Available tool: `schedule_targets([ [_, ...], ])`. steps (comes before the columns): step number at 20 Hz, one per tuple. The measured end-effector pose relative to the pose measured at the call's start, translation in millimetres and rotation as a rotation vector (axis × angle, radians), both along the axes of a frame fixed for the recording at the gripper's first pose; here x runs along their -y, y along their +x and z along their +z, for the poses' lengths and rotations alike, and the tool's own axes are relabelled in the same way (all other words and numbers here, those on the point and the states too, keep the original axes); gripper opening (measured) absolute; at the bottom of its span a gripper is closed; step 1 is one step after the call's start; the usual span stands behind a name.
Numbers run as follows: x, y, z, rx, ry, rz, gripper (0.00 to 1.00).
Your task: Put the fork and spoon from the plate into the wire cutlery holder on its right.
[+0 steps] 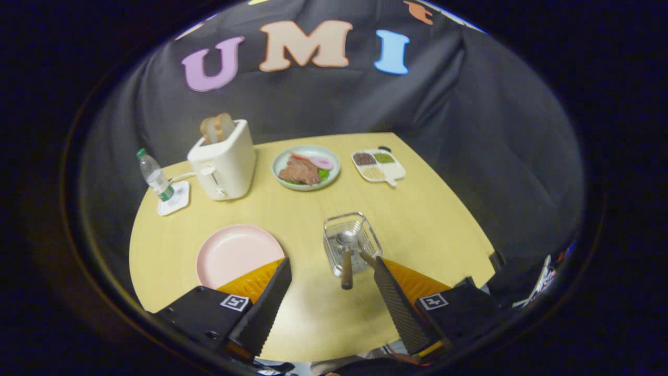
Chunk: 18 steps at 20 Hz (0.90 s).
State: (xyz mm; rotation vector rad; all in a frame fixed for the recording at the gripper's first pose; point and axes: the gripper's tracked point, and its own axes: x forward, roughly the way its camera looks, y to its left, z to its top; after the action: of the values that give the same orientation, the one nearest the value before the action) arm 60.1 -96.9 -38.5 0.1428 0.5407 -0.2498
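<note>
Fork and spoon stand in the wire cutlery holder (350, 241) beside the bare pink plate (237, 255); the hand-held gripper (331, 274) hangs wide open, holding nothing.

Plate (235, 253) left of cutlery holder (350, 241), spoon (346, 258) in holder, toaster (223, 161) behind.

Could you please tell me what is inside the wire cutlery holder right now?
The wire cutlery holder holds a spoon, bowl down, with its wooden handle leaning out toward the open tongs. A second handle pokes out beside it; its head is hidden, so I cannot confirm the fork.
</note>
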Motion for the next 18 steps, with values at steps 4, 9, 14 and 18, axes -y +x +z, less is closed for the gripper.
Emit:
schedule_targets([
  [4,-17.8,11.6,64.9,0.368,0.026,0.053,1.00],
  [9,-11.2,-10.4,108.1,0.570,0.010,0.045,1.00],
  [14,-7.3,-35.9,120.0,0.622,-0.008,0.034,1.00],
  [18,-6.0,-48.2,115.9,0.633,0.009,0.033,1.00],
])
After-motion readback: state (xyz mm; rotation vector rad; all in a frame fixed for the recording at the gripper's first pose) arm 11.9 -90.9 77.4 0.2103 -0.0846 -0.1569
